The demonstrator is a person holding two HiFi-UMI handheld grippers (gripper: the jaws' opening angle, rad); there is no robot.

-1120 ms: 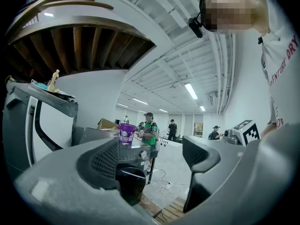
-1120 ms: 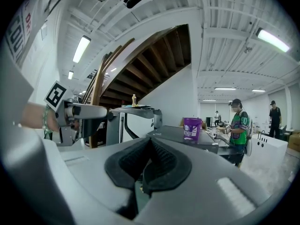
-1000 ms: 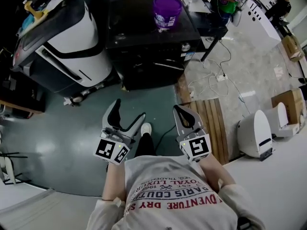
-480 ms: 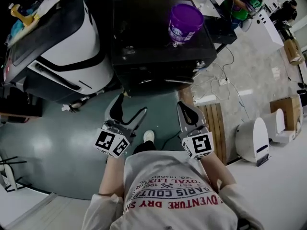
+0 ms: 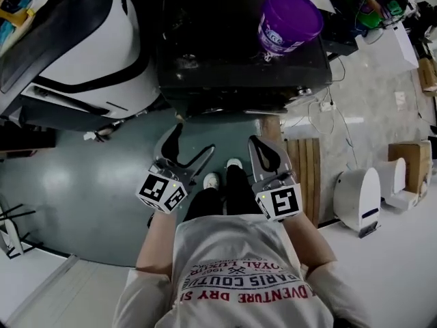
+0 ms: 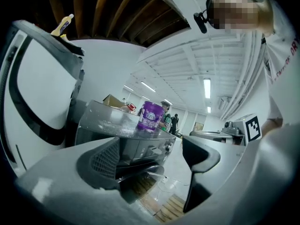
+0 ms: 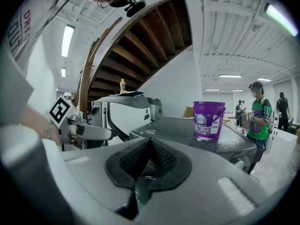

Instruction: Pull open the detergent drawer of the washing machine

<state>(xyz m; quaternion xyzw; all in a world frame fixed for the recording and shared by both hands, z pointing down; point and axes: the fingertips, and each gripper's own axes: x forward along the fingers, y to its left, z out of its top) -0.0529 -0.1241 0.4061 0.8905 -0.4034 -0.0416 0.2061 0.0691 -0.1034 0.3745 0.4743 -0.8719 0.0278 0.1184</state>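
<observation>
A black washing machine [image 5: 225, 53] stands ahead of me with a purple bucket [image 5: 288, 20] on its lid. Its front control panel [image 6: 149, 149] with a knob shows in the left gripper view; the drawer's outline is too dark to make out. My left gripper [image 5: 190, 149] is open and holds nothing, a short way in front of the machine's lower left. My right gripper [image 5: 258, 145] is shut with nothing between its pads, just short of the machine's front right. The right gripper view looks over the shut gripper [image 7: 149, 161] at the lid [image 7: 187, 131] and the bucket [image 7: 208, 120].
A large white and black appliance [image 5: 75, 46] stands close on the machine's left. Wooden slats [image 5: 304, 176], loose cables [image 5: 328, 115], a small white unit [image 5: 358, 197] and a cardboard box [image 5: 410, 159] lie to the right. A person in green [image 7: 258, 118] stands beyond the machine.
I have stepped closer to the washing machine, which now fills more of the head view. Both grippers have come nearer its front. Their jaws stand as before.
</observation>
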